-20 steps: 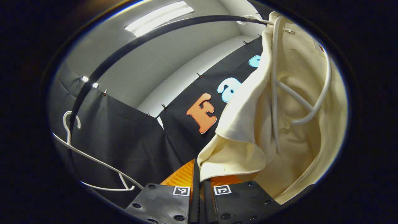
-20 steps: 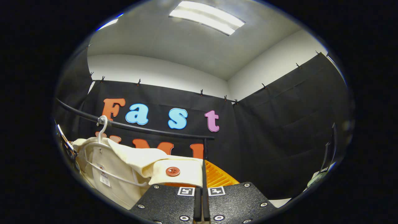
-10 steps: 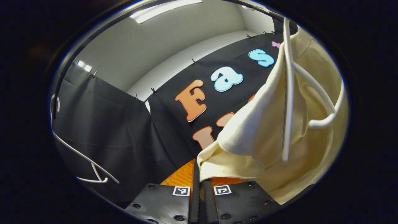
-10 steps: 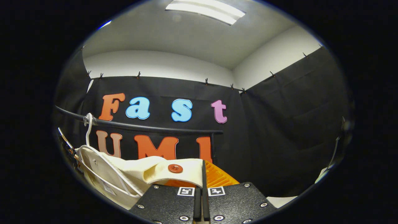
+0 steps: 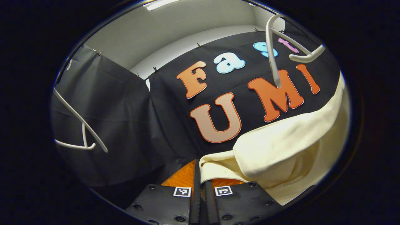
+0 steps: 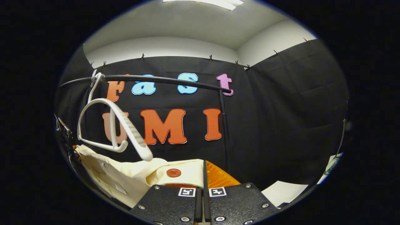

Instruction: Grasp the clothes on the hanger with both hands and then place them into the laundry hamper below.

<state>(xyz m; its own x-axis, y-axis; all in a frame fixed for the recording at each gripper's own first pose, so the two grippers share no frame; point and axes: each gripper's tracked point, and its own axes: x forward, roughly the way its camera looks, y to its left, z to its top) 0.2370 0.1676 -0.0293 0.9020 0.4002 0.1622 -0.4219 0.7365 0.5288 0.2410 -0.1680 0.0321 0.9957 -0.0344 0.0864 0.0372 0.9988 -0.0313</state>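
The cream garment [image 5: 281, 150] is off its hanger and sags between my two grippers. In the left gripper view, my left gripper [image 5: 200, 175] is shut on a folded edge of the cloth, which spreads away to the right. The bare white hanger [image 5: 275, 53] hangs above it. In the right gripper view, my right gripper [image 6: 203, 172] is shut on a cuff with a red button [image 6: 173, 172], and the garment [image 6: 125, 175] trails off to the lower left. There the white hanger [image 6: 115, 125] dangles tilted from the black rail [image 6: 156, 79], just above the cloth.
A second bare white hanger [image 5: 78, 125] hangs at the left of the left gripper view. The rail's upright post [image 6: 223, 125] stands just behind my right gripper. A pale patch of floor [image 6: 284, 190] lies at the lower right.
Both grippers have come down with the garment. The cloth has slipped off the hanger, which now hangs bare above it.
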